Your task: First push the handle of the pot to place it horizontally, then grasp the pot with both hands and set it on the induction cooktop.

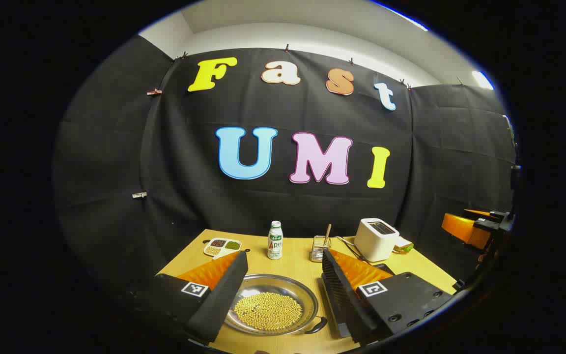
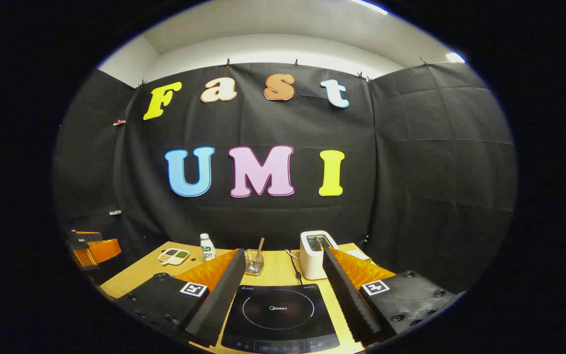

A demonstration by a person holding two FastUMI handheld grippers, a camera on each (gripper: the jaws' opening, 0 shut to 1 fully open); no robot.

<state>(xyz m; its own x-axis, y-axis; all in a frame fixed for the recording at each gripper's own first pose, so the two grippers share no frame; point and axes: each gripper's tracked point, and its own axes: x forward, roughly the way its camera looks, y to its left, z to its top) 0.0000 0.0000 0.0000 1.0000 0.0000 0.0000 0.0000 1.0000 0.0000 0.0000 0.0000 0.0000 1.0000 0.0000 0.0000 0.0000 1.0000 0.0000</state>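
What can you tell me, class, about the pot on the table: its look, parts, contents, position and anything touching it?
The pot is a shallow, round pan that looks like shiny metal, with a broad flat rim. A dark loop handle sticks out at its near right edge. A heap of small yellow beans covers its bottom. It sits flat on the wooden table, in front of the left tongs, whose open fingers frame it without visibly touching it.
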